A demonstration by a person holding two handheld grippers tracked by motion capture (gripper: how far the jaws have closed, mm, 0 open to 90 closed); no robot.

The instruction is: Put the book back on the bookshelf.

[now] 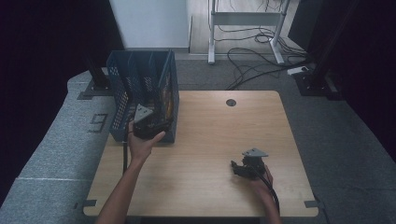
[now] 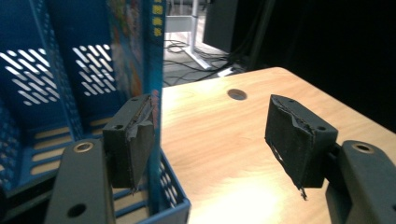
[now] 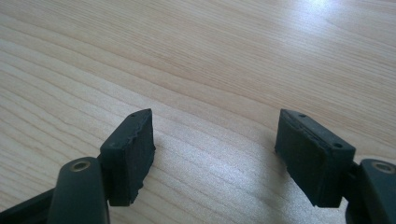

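At the table's far-left corner, the left gripper [image 2: 212, 140] stands spread beside the upright colourful thin book [image 2: 140, 56] in the blue perforated plastic file rack [image 1: 122, 88], while the farther right gripper [image 3: 219, 154] rests spread, empty.

My left gripper [image 1: 148, 122] hides the blue rack's [image 1: 122, 79] front wall at centre left of the high view; the book's [image 2: 135, 42] cover print blurs, its top cut off.

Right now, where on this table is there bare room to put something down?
The wooden table lies bare from the blue file basket across to its right edge, around the cable hole. It is crowded at the basket, beside the left claw, and at the right claw.
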